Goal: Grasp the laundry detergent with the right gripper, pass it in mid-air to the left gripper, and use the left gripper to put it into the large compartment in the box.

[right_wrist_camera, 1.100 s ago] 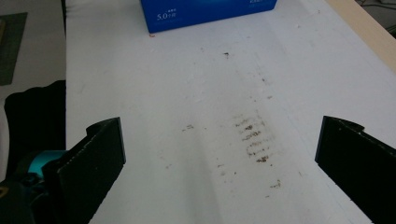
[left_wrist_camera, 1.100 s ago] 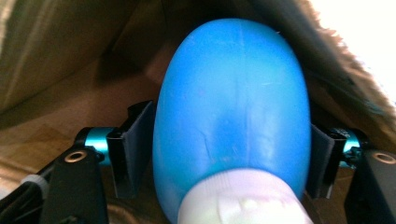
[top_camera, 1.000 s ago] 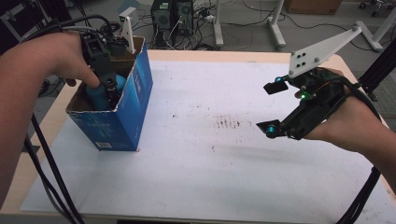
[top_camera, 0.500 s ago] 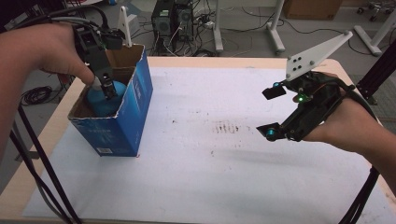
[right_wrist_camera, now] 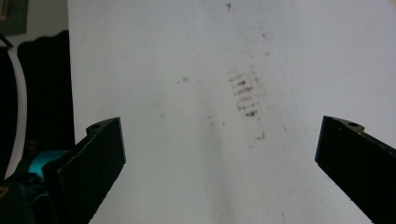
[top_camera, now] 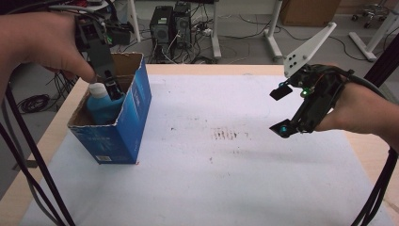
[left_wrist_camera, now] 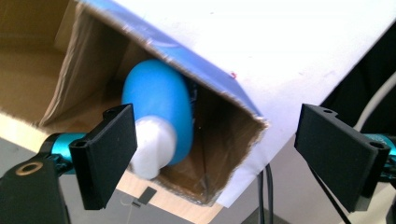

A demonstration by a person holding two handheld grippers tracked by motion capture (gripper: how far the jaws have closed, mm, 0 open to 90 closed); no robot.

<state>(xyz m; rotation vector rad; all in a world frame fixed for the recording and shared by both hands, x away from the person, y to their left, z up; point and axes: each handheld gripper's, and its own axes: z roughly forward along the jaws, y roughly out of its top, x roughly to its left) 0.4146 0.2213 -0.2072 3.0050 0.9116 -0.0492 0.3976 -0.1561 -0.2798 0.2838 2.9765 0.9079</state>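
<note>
Blue carton (top_camera: 123, 123) sits at left edge of the white table cover (top_camera: 226, 169); blue bottle (top_camera: 101, 106) with white cap stands inside it, leaning on the near wall. Left gripper (top_camera: 104, 70) hovers just above the carton mouth, jaws just been opening, spread and pinching nothing, bottle below them and apparently let go. Right of the carton, well apart, right gripper (top_camera: 281, 109) hangs over bare cover, jaws spread wide and empty, likely kept clear.
</note>
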